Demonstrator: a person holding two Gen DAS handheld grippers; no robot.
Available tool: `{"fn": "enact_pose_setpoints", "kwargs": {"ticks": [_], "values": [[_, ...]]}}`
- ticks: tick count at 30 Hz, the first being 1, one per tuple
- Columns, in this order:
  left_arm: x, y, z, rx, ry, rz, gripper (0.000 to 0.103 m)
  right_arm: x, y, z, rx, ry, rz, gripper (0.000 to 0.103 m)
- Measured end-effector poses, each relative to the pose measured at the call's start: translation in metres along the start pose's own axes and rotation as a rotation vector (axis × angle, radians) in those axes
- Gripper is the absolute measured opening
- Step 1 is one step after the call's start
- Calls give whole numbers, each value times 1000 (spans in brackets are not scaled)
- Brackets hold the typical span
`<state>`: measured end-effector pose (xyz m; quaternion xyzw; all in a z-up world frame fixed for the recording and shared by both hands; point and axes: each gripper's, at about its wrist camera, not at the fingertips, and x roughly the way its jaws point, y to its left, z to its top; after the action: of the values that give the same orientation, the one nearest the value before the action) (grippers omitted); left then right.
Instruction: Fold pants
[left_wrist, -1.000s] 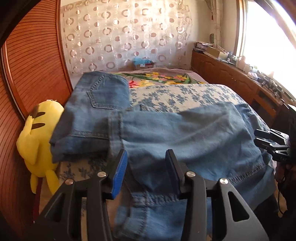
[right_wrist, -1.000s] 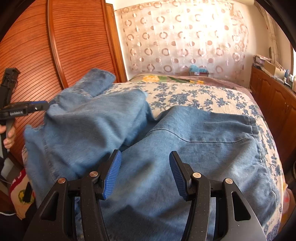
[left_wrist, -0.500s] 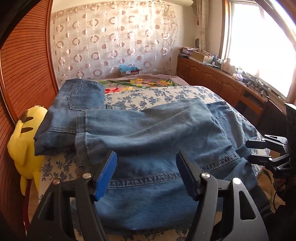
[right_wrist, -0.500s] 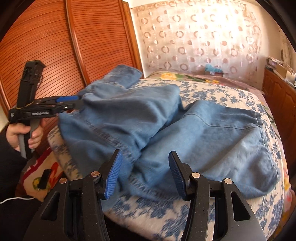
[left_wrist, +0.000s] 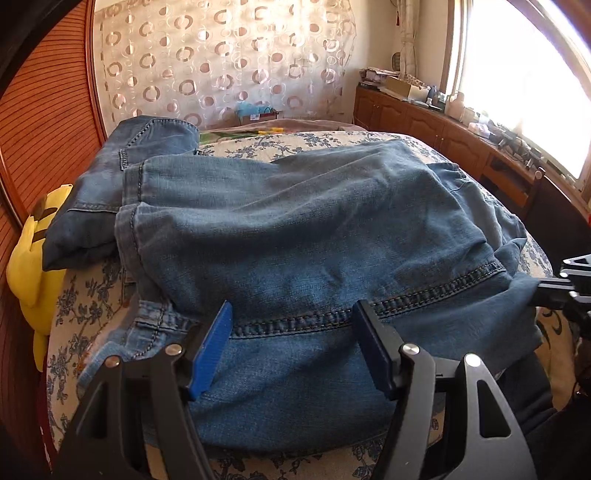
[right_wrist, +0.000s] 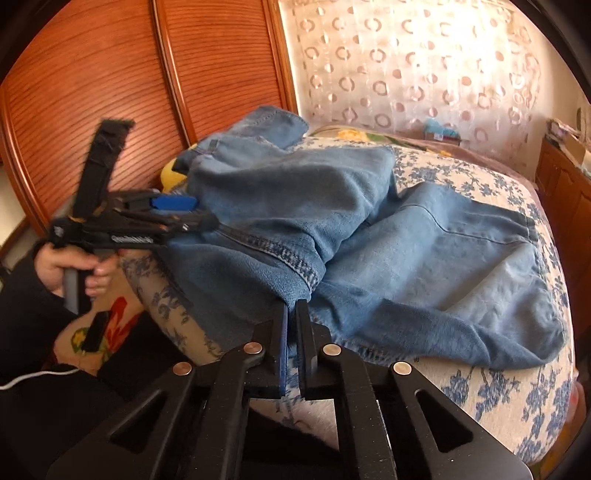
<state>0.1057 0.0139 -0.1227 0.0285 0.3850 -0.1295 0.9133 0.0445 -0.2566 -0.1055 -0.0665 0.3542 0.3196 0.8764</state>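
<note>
right tongs just snapped closed on the jeans hem, open a moment ago, left tongs wide, now lower over the bed

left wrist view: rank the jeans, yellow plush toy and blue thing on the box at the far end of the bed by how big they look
1. jeans, by far the largest
2. yellow plush toy, partly hidden
3. blue thing on the box, smallest, though it is farthest away
</note>
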Motion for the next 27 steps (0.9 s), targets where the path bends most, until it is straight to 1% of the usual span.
{"fn": "enact_pose_setpoints", "kwargs": {"ticks": [5,7,10,13,15,18,19,22,23,27], "values": [[0,1,0,-20,8,12,67,-18,10,-4,5,-13,-9,0],[2,5,-1,-28,11,26,67,-19,16,-7,-2,0,-3,0],[4,11,-2,-49,15,14,67,-19,20,-14,-4,22,2,0],[5,10,-3,-42,16,25,67,-15,14,-19,24,33,2,0],[5,8,-2,-35,15,35,67,-17,9,-18,47,26,0,0],[4,8,-2,-37,16,35,67,-27,7,-15,45,-3,-10,1],[3,8,-1,-38,16,37,67,-30,6,-14,48,-9,-15,5],[-2,2,3,-27,8,21,67,-37,-2,-11,58,-27,-38,8],[-4,0,5,-19,4,13,67,-38,-5,-10,65,-32,-46,13],[-10,-20,25,39,-23,-10,67,-37,-23,-5,78,-58,-108,23]]}}
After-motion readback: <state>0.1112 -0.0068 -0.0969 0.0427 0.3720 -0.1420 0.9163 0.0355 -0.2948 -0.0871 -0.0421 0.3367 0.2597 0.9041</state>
